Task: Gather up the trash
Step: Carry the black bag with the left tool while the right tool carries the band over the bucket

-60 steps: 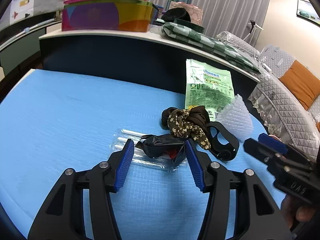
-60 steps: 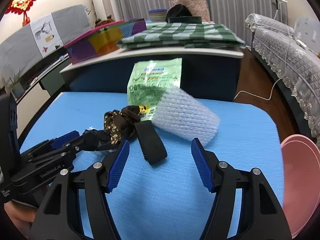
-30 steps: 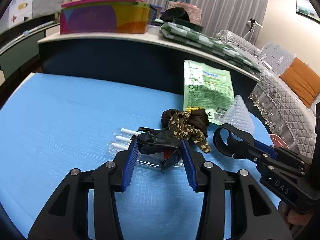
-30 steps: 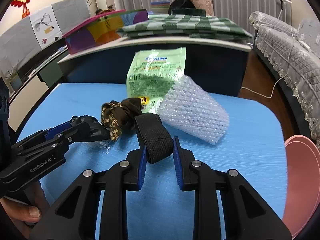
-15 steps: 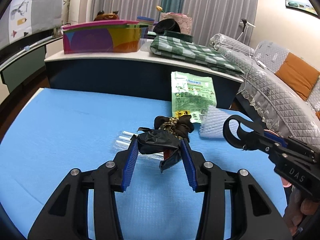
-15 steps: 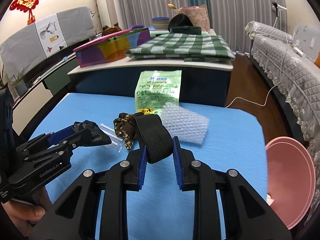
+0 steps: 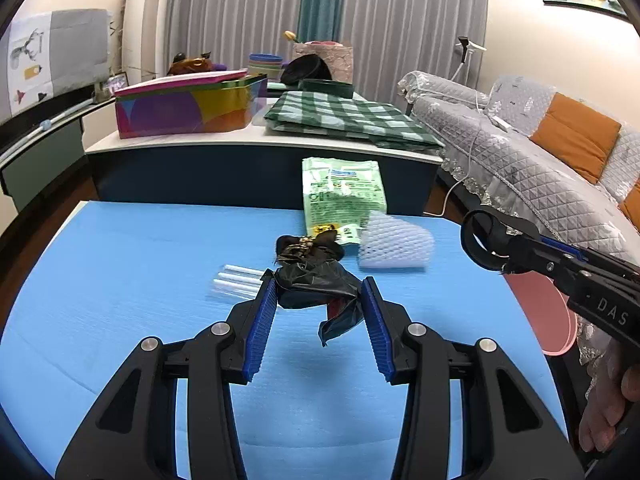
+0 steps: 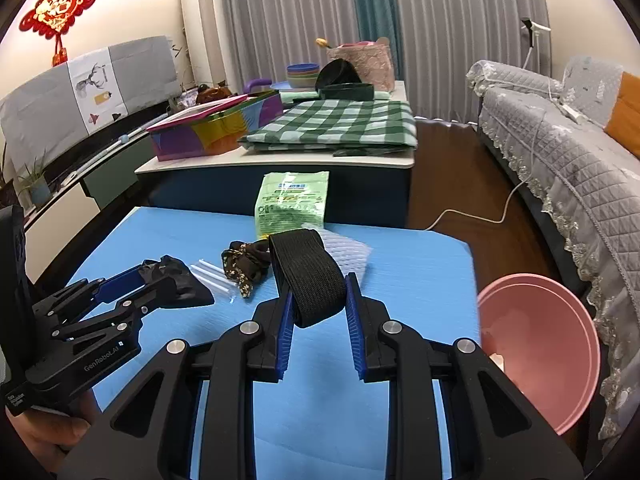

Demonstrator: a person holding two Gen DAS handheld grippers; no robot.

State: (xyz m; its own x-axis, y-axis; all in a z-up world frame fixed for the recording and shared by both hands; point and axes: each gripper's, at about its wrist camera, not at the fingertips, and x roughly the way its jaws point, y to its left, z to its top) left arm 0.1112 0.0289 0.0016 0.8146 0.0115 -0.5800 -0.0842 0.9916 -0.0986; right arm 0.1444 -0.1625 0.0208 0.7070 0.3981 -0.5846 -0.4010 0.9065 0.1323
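Left gripper (image 7: 318, 306) clamps black bag (image 7: 316, 286), right gripper (image 8: 316, 304) clamps elastic band (image 8: 306, 276); keep both tight, release over pink basin (image 8: 560, 320).

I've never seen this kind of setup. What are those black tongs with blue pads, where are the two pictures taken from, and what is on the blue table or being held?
No robot here: a person holds a hand-operated gripper in each hand, each with a fisheye camera looking along its fingers. One picture is from the left gripper, the other from the right gripper. The left one is shut on a crumpled black bag; the right one is shut on a black elastic band. Both are lifted off the blue table. On it lie a green packet, white foam netting, a brown patterned scrunchie and clear tubes. A pink basin sits beside the table.
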